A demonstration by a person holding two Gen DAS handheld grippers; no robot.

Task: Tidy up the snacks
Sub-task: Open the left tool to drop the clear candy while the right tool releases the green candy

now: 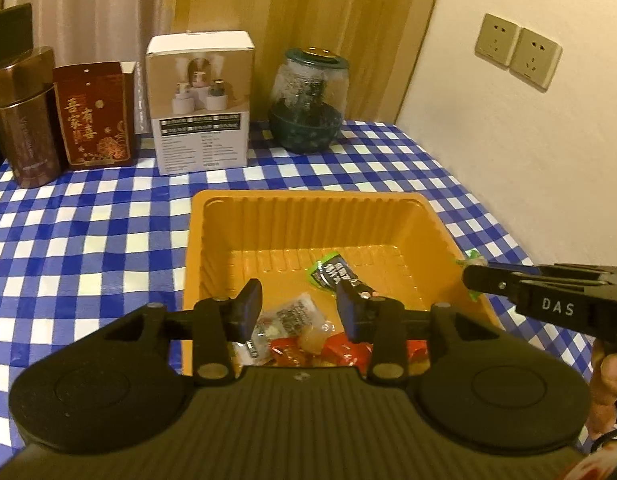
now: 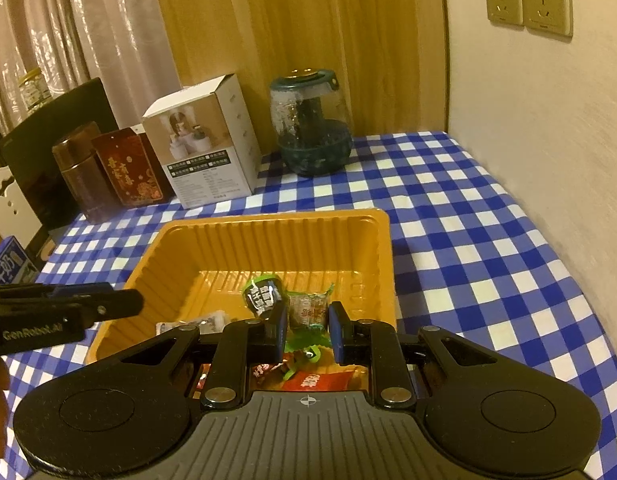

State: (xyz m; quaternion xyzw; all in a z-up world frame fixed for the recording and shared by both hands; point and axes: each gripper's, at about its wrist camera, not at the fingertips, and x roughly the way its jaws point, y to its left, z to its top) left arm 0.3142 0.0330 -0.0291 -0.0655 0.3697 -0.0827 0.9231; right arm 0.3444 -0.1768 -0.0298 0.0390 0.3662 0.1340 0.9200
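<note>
Left gripper (image 1: pixel 298 310) released above orange tray (image 1: pixel 308 200) lower centre; right gripper (image 2: pixel 306 330) grasped green-wrapped snack (image 2: pixel 308 344); several snacks (image 1: pixel 308 344) already inside.

Both wrist views over tray (image 1: pixel 392 204)

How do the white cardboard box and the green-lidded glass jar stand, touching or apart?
Apart: the left wrist view shows blue checked tablecloth between white cardboard box and green-lidded glass jar.

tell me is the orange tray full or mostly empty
Mostly empty. The tray shows bare ribbed floor across its far half; only a few wrapped snacks lie near its front edge, below the grippers.
</note>
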